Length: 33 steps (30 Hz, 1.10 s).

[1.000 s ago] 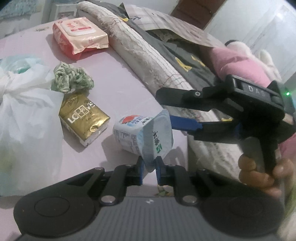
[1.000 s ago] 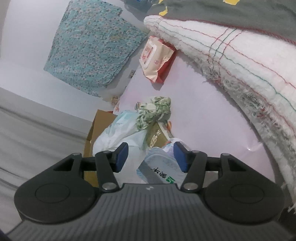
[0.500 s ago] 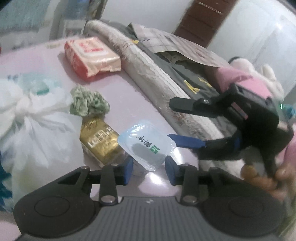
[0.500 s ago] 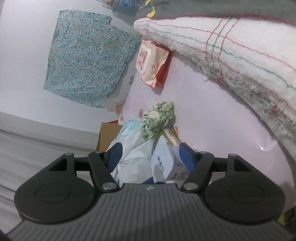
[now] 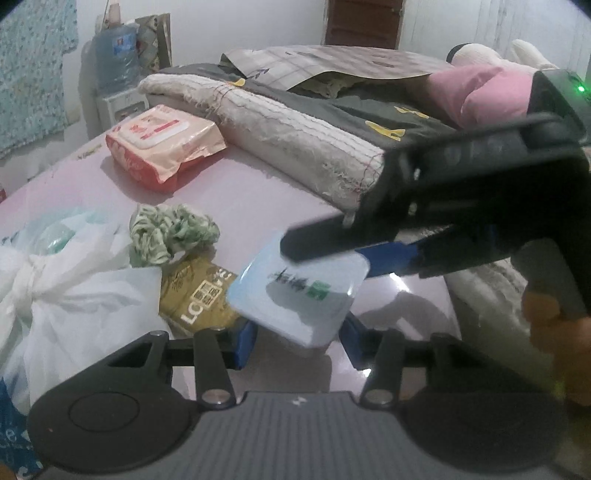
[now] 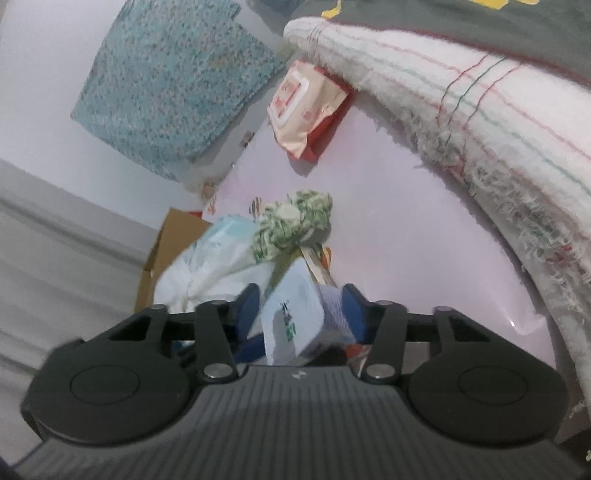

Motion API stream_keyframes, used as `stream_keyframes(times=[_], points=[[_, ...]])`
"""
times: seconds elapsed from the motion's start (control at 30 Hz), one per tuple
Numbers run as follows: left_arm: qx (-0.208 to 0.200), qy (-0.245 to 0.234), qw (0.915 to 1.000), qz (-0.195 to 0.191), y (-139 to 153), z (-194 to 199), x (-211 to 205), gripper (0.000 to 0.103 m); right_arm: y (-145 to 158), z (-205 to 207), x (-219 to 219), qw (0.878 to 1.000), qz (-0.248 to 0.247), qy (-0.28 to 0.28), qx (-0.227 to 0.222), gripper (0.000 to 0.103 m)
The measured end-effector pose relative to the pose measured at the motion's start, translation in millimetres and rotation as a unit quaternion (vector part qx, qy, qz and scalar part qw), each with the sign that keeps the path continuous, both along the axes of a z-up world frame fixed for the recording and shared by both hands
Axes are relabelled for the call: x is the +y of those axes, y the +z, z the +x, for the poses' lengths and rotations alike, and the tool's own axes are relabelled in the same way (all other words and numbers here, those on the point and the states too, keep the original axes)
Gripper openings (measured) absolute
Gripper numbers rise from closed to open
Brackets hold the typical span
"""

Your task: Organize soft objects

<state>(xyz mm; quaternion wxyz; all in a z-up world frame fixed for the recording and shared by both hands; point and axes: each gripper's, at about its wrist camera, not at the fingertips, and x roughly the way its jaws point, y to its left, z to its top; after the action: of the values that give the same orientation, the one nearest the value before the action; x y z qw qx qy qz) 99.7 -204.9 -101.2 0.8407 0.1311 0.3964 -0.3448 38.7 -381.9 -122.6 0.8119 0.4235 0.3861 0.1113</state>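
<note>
My right tongs (image 6: 301, 312) come in from the right, tipped down, jaws just been closing and now clamped on the light blue tissue pack (image 5: 299, 291), pads on both its sides; fingers of my right hand (image 5: 554, 325) wrap the handle. My left tongs (image 5: 297, 341) point down at the same pack, jaws just been opening, pads standing off it, released. Pack is tilted, near the front edge of the pink table (image 5: 258, 192), against the gold packet (image 5: 201, 293). Green scrunchie (image 5: 170, 232), white plastic bag (image 5: 70, 291), wet wipes (image 5: 162, 142) further back, folded towel (image 5: 295, 147) to the right, white wall and brown door (image 5: 364, 22) behind
</note>
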Motion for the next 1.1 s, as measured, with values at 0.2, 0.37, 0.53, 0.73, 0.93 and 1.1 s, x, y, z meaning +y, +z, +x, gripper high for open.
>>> stream_keyframes(times=[0.2,0.37,0.53,0.73,0.93,1.1], points=[[0.009,0.02,0.9997,-0.01,1,3,1,0.049,2,-6,3,1.0,-0.02,0.011,-0.012,0.033],[0.02,0.027,0.9991,-0.028,6,-2,6,0.049,13,-12,6,1.0,-0.026,0.014,-0.011,0.033],[0.008,0.034,0.9975,-0.061,30,-13,26,0.049,47,-19,20,0.998,-0.045,0.026,-0.034,0.033],[-0.031,0.079,0.9917,-0.097,76,-23,76,0.049,105,-9,66,0.991,-0.068,0.078,-0.086,0.033],[-0.075,0.173,0.9768,-0.101,118,-28,160,0.049,151,35,156,0.971,-0.068,0.185,-0.138,0.033],[-0.083,0.269,0.9565,-0.075,133,-26,236,0.049,164,83,246,0.949,-0.047,0.281,-0.133,0.034]])
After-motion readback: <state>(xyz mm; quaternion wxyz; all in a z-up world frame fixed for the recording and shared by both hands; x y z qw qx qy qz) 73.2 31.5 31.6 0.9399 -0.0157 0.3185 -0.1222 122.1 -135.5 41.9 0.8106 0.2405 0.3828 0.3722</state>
